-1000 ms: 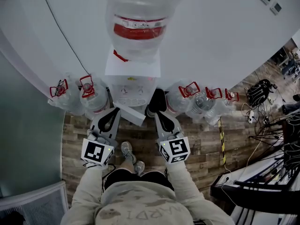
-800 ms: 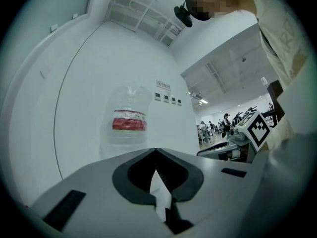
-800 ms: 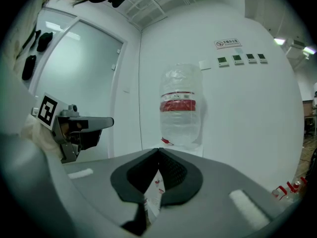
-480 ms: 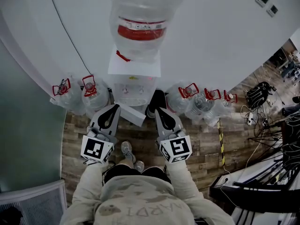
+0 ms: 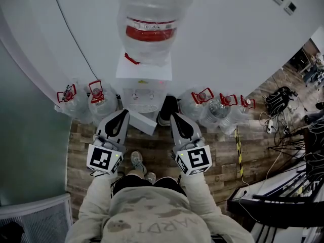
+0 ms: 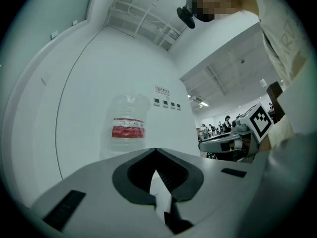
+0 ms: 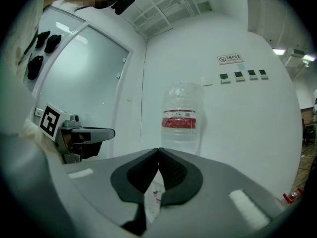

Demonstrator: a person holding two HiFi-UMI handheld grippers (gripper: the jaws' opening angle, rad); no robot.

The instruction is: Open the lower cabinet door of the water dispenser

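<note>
Water dispenser [image 5: 143,87] recorded white; bottle [image 5: 150,11] on it clear, red label band. Spare bottles [image 5: 101,109] at its 3 and 9 o'clock: clear, red handles. Floor [image 5: 152,148]: brown wood planks. Left hand-held gripper [image 5: 123,113] and right hand-held gripper [image 5: 175,116]: grey, black-and-white square markers.

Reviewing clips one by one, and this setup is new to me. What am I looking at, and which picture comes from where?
There is no robot: a person holds a two-jaw gripper in each hand. The top-down picture comes from a camera on the person's head; it shows the left gripper and right gripper pointed at a water dispenser with a large bottle on top. Spare bottles stand on the floor beside it. The other two pictures come from cameras riding on each gripper, looking along its jaws. Both pairs of jaws are closed and hold nothing. A white panel juts out at the dispenser's base, perhaps its lower door; I can't be sure.
</note>
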